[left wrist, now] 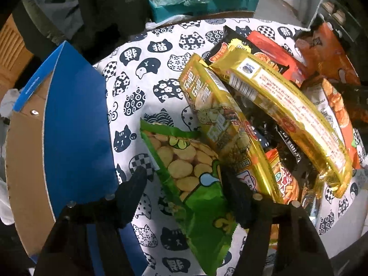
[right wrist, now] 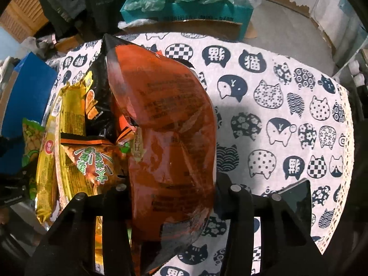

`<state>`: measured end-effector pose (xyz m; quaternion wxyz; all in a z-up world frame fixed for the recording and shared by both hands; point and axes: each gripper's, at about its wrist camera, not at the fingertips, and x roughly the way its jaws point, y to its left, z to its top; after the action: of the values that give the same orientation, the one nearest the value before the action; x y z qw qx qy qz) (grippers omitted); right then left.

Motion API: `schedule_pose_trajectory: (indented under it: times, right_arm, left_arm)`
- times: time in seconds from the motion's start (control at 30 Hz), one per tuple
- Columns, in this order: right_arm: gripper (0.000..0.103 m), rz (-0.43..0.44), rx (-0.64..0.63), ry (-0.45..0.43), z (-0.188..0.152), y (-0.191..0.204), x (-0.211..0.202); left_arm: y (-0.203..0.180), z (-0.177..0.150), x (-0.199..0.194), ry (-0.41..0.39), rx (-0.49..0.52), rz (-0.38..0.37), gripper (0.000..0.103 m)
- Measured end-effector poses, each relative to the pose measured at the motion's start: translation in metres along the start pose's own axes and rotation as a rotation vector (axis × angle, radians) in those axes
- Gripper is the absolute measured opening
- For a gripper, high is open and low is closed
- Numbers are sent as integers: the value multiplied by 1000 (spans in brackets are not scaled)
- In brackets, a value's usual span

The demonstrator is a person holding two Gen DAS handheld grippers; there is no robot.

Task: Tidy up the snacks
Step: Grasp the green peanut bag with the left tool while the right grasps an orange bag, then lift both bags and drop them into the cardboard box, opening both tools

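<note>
A pile of snack bags lies on a cat-print tablecloth point(left wrist: 142, 73). In the left wrist view my left gripper point(left wrist: 184, 181) straddles a green biscuit bag point(left wrist: 193, 179). Its right finger touches the bag's edge, while a strip of cloth shows between the left finger and the bag, so it is open. Two yellow packs point(left wrist: 287, 112) lean across the pile to the right. In the right wrist view my right gripper point(right wrist: 171, 188) is shut on a large orange bag point(right wrist: 165, 119), with both fingers against its sides. The yellow packs point(right wrist: 50, 142) and an orange-green bag point(right wrist: 96, 161) lie left of it.
A blue cardboard box point(left wrist: 76, 124) stands open at the left of the pile. Behind the table are a teal box point(right wrist: 184, 11) stuffed with green plastic bags and dark clothing. A dark phone-like slab point(right wrist: 296, 197) lies on the cloth point(right wrist: 276, 96) by my right gripper.
</note>
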<state>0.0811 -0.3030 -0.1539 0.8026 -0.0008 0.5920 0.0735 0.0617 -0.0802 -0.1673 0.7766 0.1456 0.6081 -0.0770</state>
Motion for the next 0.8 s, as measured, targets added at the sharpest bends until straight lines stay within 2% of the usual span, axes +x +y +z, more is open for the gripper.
schedule_pose_trajectory:
  times: [0.17, 0.23, 0.3, 0.4, 0.53, 0.8]
  right_arm:
    - [45, -12, 0, -18, 0, 1, -8]
    - [45, -21, 1, -25, 0, 1, -12]
    - [45, -30, -1, -32, -1, 2, -17]
    - [45, -40, 1, -44, 0, 4, -24]
    - [45, -58, -7, -60, -2, 7, -35]
    - [45, -91, -14, -100, -4, 18, -57]
  left_arm:
    - [8, 2, 18, 44, -54, -32, 65]
    - [13, 2, 25, 62, -82, -77, 57]
    - [16, 1, 27, 54, -98, -81, 55]
    - [17, -1, 25, 46, -94, -58, 45]
    - [22, -2, 18, 24, -103, -74, 41]
    - [20, 5, -25, -104, -36, -4, 40]
